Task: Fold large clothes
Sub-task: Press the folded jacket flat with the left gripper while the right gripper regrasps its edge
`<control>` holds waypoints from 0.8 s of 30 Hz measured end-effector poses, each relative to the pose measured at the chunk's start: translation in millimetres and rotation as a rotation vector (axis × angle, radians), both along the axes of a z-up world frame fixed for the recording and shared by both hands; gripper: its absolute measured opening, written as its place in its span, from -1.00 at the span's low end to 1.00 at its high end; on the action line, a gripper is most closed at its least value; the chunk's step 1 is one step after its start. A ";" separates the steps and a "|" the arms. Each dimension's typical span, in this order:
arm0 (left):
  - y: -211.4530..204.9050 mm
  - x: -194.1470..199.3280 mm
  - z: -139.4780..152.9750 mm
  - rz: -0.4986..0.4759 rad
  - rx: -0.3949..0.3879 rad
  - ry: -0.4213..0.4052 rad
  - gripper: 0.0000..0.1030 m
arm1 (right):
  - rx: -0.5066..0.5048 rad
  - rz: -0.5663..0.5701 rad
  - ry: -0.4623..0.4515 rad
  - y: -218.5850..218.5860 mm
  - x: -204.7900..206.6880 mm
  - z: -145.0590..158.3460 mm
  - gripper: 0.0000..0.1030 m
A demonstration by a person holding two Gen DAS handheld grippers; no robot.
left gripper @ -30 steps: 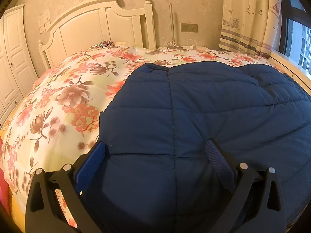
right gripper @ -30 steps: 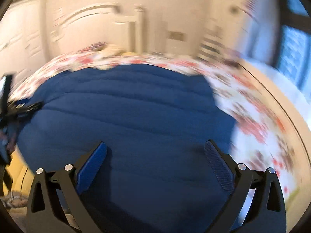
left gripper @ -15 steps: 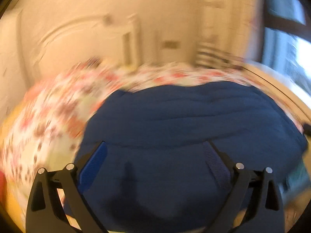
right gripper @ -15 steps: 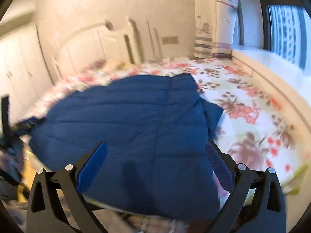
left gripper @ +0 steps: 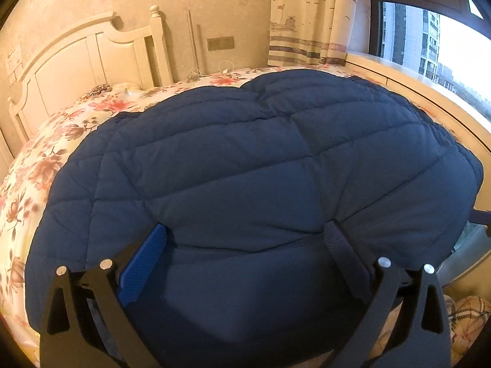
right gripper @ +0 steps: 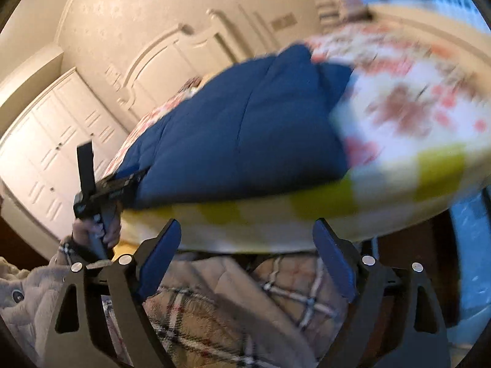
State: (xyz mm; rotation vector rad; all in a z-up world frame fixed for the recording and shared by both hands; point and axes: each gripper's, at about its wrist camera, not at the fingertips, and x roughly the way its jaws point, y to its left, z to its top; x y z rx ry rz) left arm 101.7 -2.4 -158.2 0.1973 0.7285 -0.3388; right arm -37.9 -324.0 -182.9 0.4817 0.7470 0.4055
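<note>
Blue quilted coat point(left gripper: 245, 168) lies flat on floral bedspread point(left gripper: 36, 159); left gripper point(left gripper: 245, 239) wide over its near hem, right gripper point(right gripper: 247, 239) at six o'clock, jaws just narrowing on nothing.

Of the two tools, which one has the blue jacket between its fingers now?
The left tool: its fingers straddle the blue quilted jacket on the bed. The right tool, whose jaws have just been closing, is off the bed edge with nothing between them.
</note>
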 end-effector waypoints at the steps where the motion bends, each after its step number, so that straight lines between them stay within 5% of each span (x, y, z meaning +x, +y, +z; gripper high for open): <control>1: 0.7 0.8 0.0 -0.003 -0.005 0.004 0.96 | 0.015 -0.006 -0.013 1.9 2.9 1.4 0.42; 4: 4.9 2.6 0.3 -0.004 -0.015 0.006 0.96 | 0.013 -0.037 -0.062 10.0 10.8 9.8 0.40; 8: 8.0 2.3 -1.8 -0.005 -0.029 0.004 0.96 | 0.137 -0.089 -0.029 2.1 30.7 4.4 0.45; 14: 10.0 2.8 -3.6 -0.012 -0.039 0.001 0.96 | 0.188 -0.222 -0.004 -5.9 58.3 8.2 0.60; 18: 9.7 3.1 -3.9 -0.014 -0.035 0.003 0.96 | 0.051 -0.315 -0.022 23.7 87.6 29.3 0.81; 19: 9.6 3.5 -1.8 -0.013 -0.034 0.011 0.96 | 0.028 -0.335 -0.036 26.9 91.0 31.6 0.77; 21: 11.1 6.9 8.3 -0.004 -0.050 0.064 0.94 | 0.027 -0.371 -0.063 26.0 89.9 36.0 0.10; 24: 15.6 18.5 36.4 -0.023 -0.152 0.105 0.94 | 0.035 -0.373 -0.131 24.0 76.4 43.2 -0.11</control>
